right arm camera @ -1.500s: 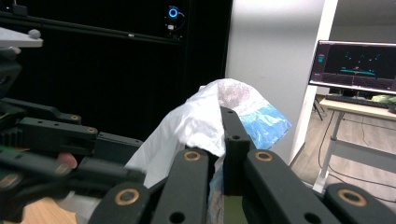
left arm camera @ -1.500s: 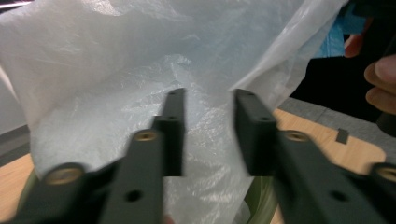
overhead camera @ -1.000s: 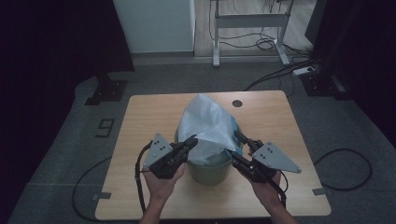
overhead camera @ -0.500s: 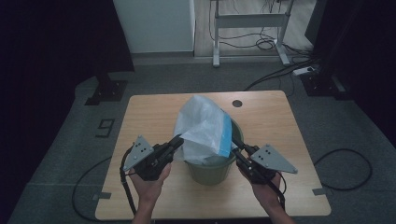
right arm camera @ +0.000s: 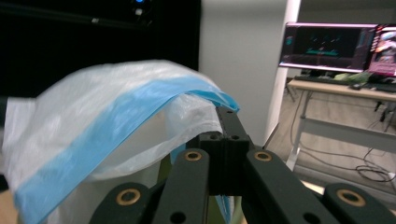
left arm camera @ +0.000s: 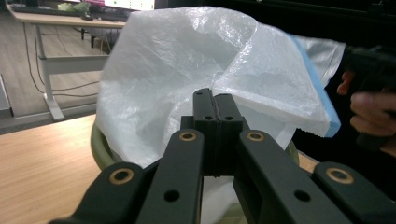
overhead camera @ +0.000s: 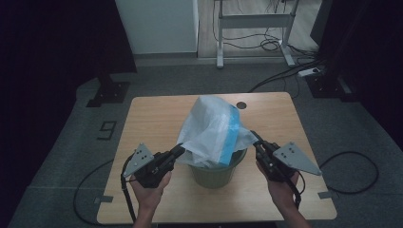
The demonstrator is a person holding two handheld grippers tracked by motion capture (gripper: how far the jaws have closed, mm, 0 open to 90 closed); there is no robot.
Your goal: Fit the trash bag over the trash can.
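One green bin (overhead camera: 216,172) stands near the front of the one wooden table (overhead camera: 157,114); one white bag with a blue band (overhead camera: 214,130) billows out of it; two grippers flank it; the left gripper (overhead camera: 177,152) pinches the bag's left edge between closed jaws; the right gripper (overhead camera: 254,137), whose jaws have just been closing, clamps the blue-banded right edge.

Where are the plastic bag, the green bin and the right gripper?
plastic bag (overhead camera: 211,130), high view, white front face.
green bin (overhead camera: 215,174), high view, outer front wall.
right gripper (overhead camera: 254,137), high view, closed fingers' tips at the bag's edge.
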